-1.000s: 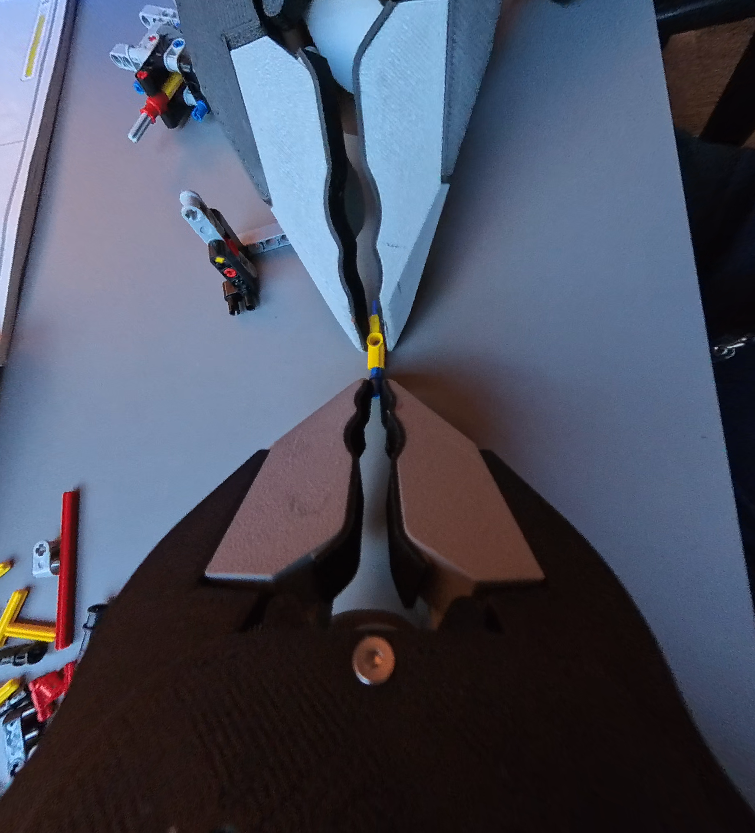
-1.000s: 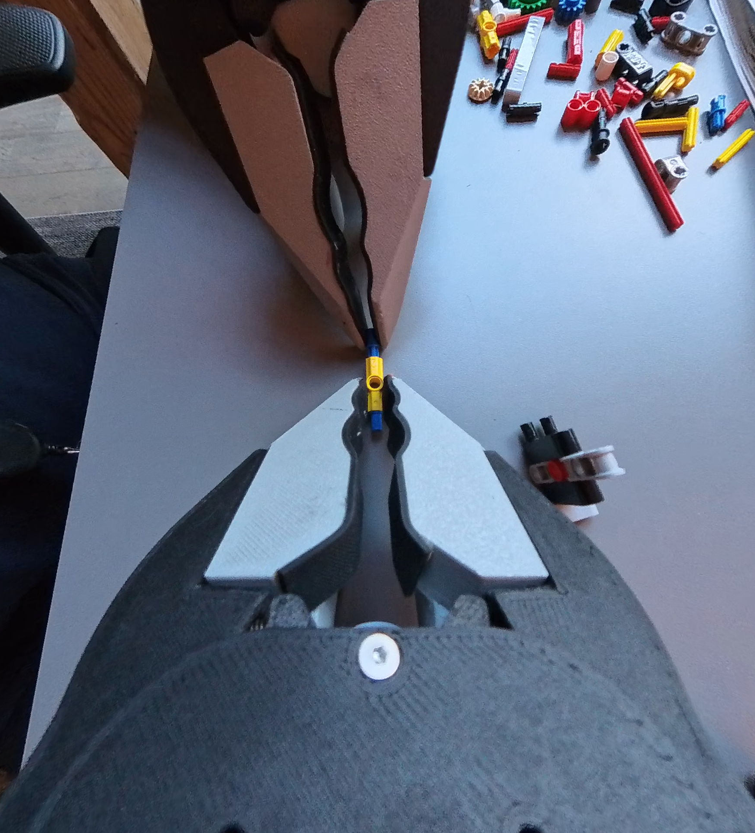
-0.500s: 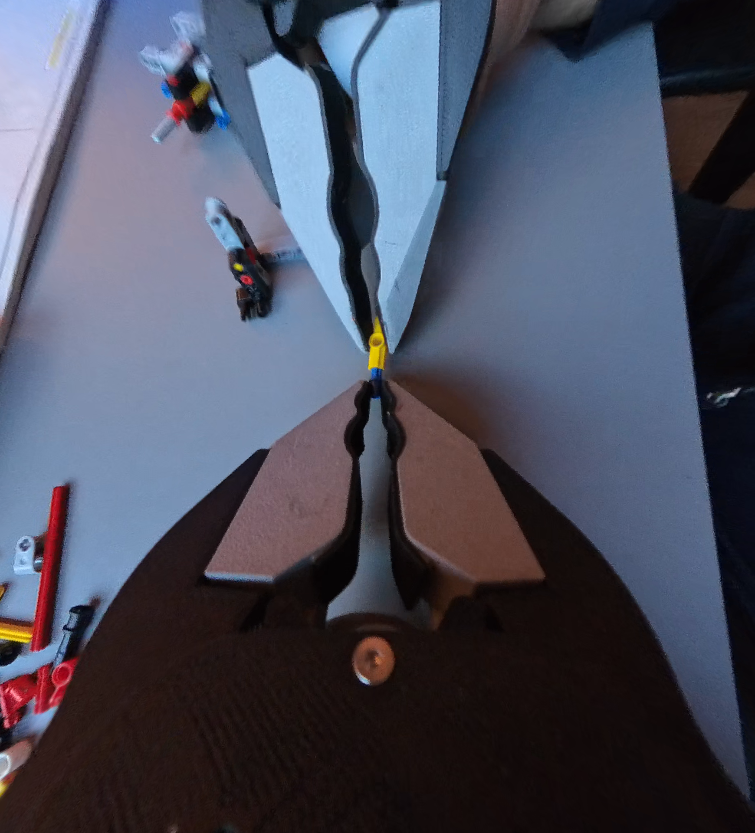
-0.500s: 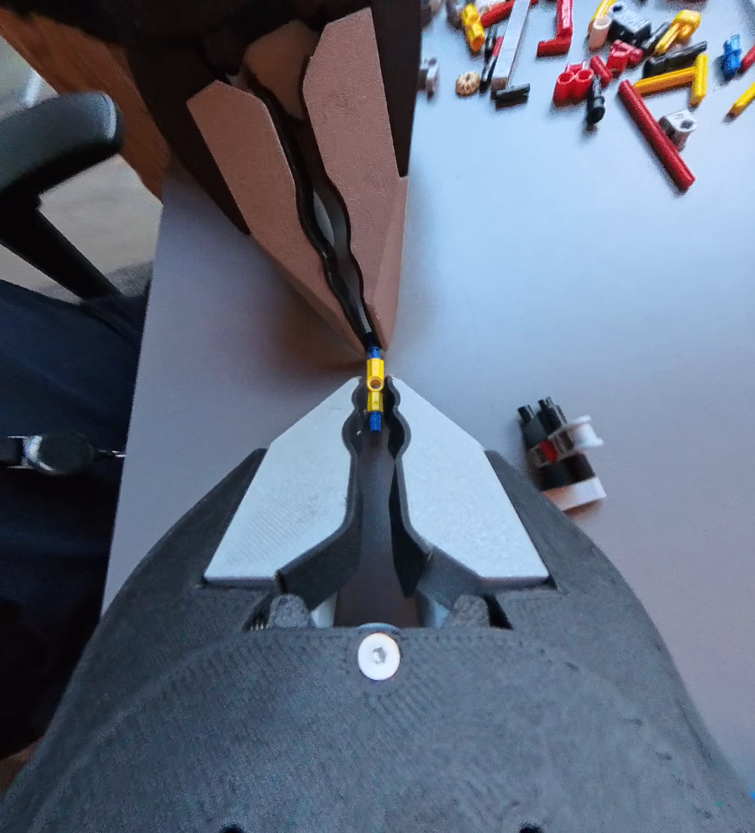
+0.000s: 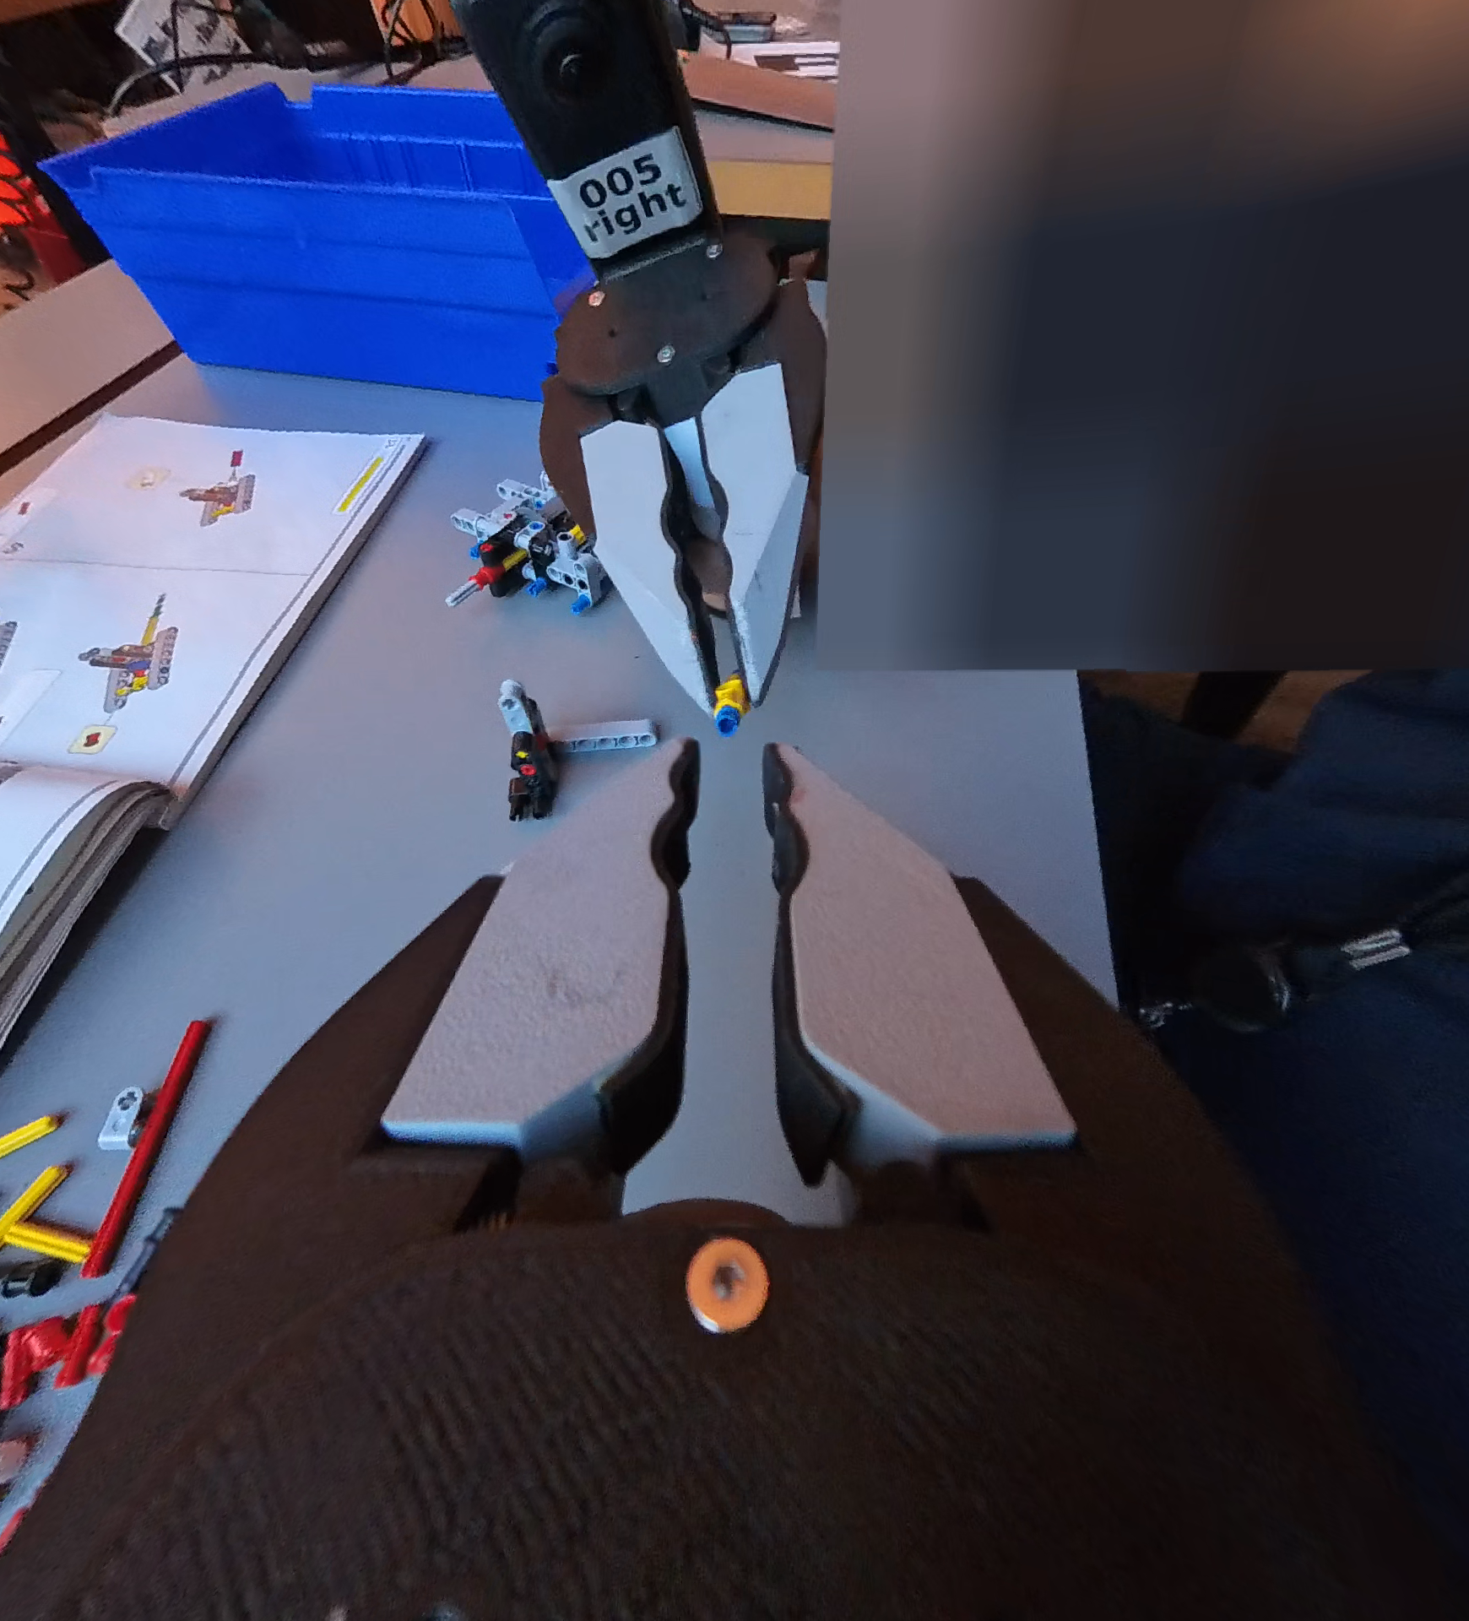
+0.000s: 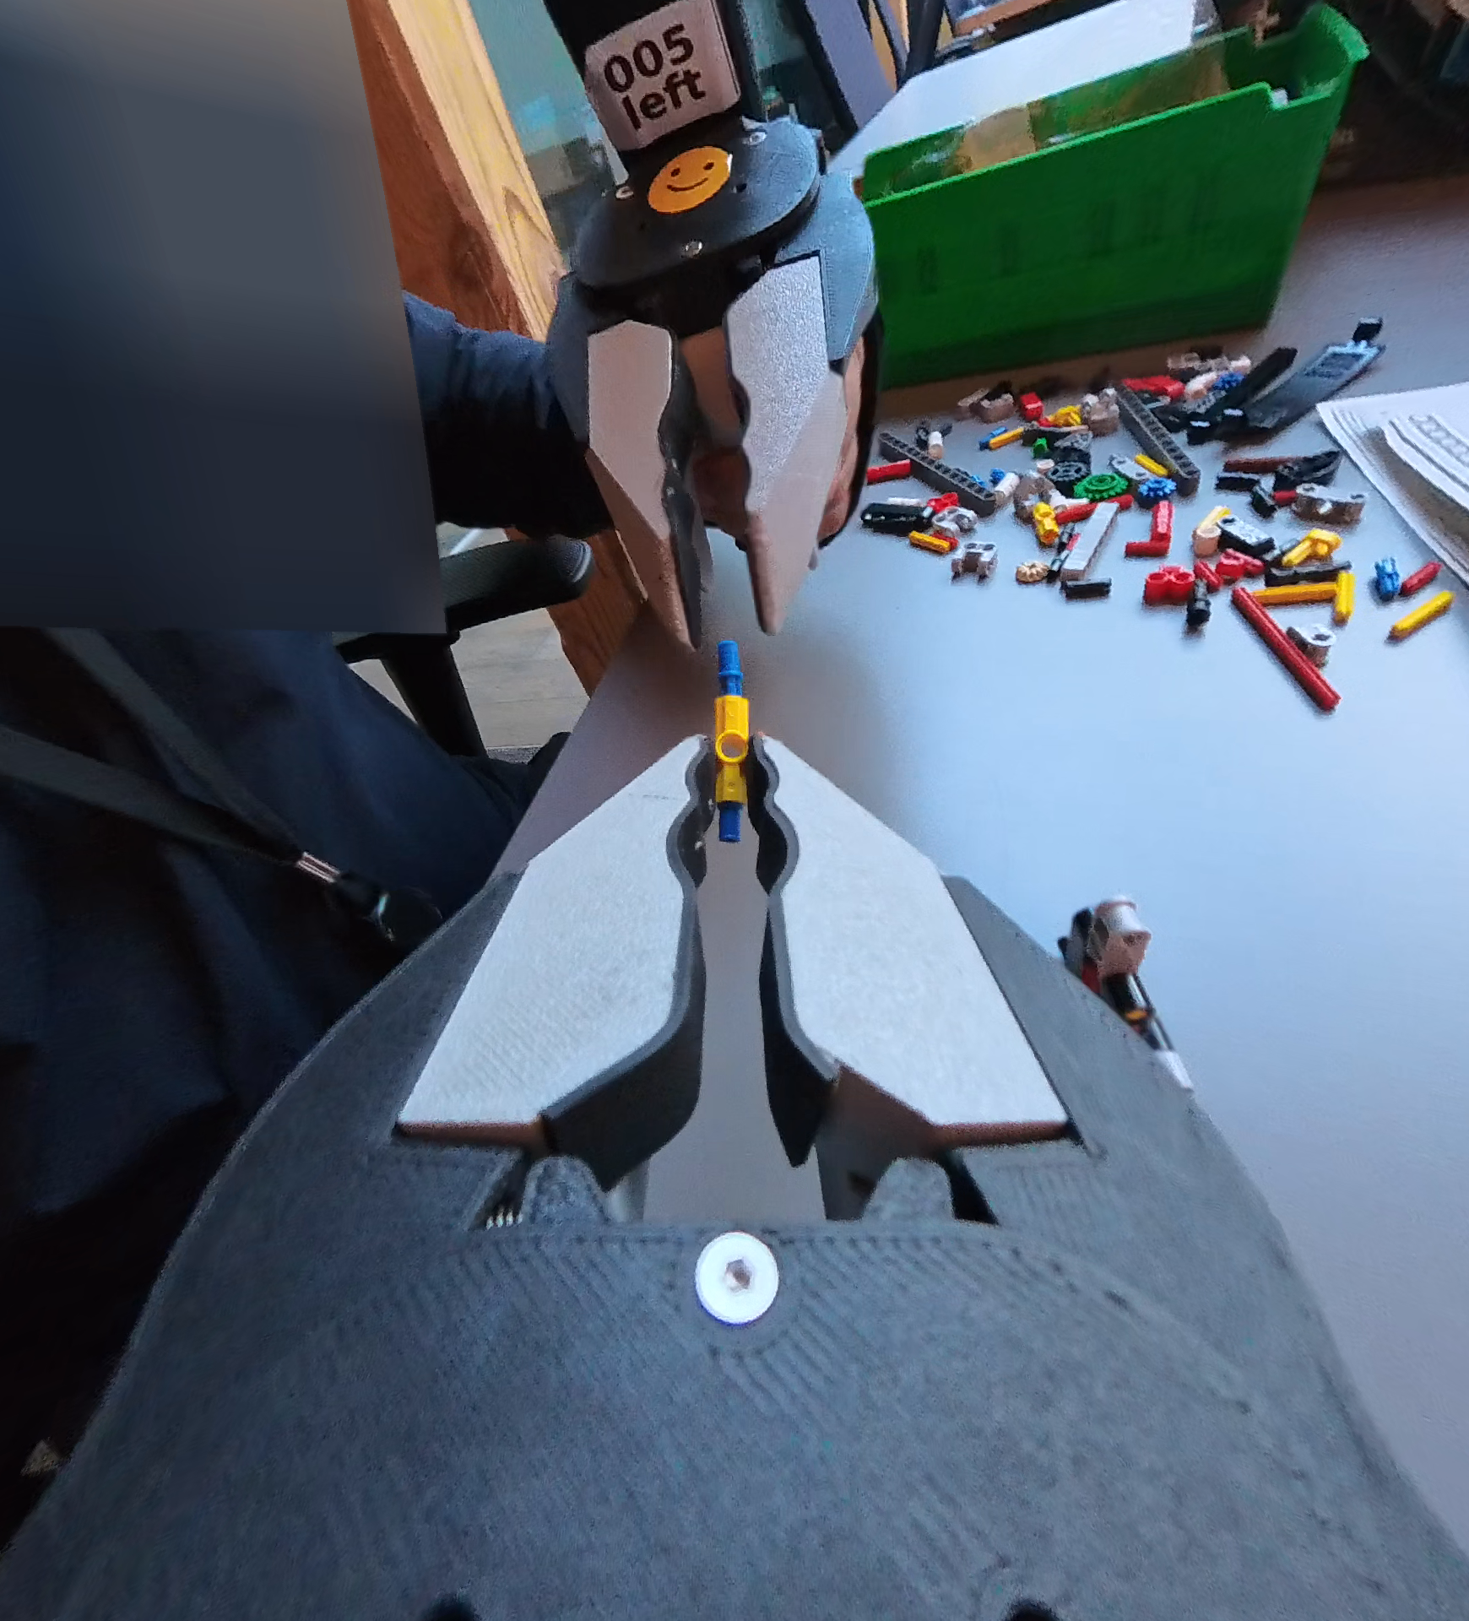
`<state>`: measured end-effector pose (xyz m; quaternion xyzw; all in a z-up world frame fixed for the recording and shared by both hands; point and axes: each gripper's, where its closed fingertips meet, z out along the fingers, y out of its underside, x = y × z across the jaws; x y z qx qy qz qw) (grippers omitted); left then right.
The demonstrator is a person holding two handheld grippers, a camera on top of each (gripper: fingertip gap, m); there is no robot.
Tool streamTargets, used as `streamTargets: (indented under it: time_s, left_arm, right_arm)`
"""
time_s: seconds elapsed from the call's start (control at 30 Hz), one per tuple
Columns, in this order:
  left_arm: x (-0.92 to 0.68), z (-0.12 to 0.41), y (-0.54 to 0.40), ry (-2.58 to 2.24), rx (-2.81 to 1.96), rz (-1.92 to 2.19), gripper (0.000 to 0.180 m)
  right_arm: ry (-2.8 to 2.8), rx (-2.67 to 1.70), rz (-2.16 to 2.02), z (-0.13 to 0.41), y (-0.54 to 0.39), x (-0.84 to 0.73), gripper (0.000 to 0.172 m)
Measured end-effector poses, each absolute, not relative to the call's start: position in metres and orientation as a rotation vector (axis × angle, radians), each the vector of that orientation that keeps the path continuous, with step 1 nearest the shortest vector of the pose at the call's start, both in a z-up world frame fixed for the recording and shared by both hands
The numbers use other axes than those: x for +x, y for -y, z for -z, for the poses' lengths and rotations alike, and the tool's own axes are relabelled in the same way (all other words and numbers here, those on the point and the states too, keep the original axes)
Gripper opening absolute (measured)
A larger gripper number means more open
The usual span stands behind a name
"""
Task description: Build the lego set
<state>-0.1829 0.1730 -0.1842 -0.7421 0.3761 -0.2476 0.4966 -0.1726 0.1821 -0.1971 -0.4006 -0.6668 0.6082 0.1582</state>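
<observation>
A: What does the right claw [image 6: 731, 763] have?

B: Its two pale fingers are clamped on a small yellow connector [image 6: 731, 746] with a blue pin [image 6: 727, 660] run through it. The tips press the yellow body from both sides; one blue end pokes out past the tips, the other shows back between the fingers. The piece is up off the grey tabletop [image 6: 1064, 833], held near its edge.

A: And the left claw [image 5: 729, 763]?

B: Apart. There is a clear gap between its fingertips [image 5: 678, 772] and only tabletop shows through it. It faces the right claw tip to tip, close to the blue end of the pin but not touching it.

A: What lies around them?

B: In the left wrist view, a small black and grey assembly [image 5: 527, 772] with a light grey beam [image 5: 608, 741] lies just left of the claws. Farther off is a bigger assembly [image 5: 529, 553] with blue pins and a red axle. An open instruction booklet [image 5: 143, 596] sits at the left, and a blue bin [image 5: 319, 246] stands at the far side. Near left there are loose parts, among them a long red axle [image 5: 152, 1140] and yellow pieces [image 5: 12, 1219].

A: And the right wrist view?

B: The same pile of loose parts [image 6: 1152, 509] is spread at the far right, in front of a green bin [image 6: 1082, 210]. A person in dark clothing [image 6: 143, 877] sits at the left.
</observation>
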Motion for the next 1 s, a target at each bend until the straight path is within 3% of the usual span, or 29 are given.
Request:
streamTargets:
  time_s: [0.47,0.83,1.0]
  left_arm:
    - [-0.187,0.202,-0.171,-0.938,-1.779,0.442,0.009]
    - [-0.183,0.206,-0.169,-0.924,-1.797,0.553,0.005]
    - [-0.19,0.234,-0.174,-0.968,-1.915,0.463,0.001]
  right_arm:
    - [1.967,-1.047,-1.561,0.205,-0.177,-0.178,0.003]
    - [2.019,-1.045,-1.453,0.216,-0.176,-0.18,0.003]
    - [2.106,-1.119,-1.258,0.238,-0.18,-0.184,0.003]
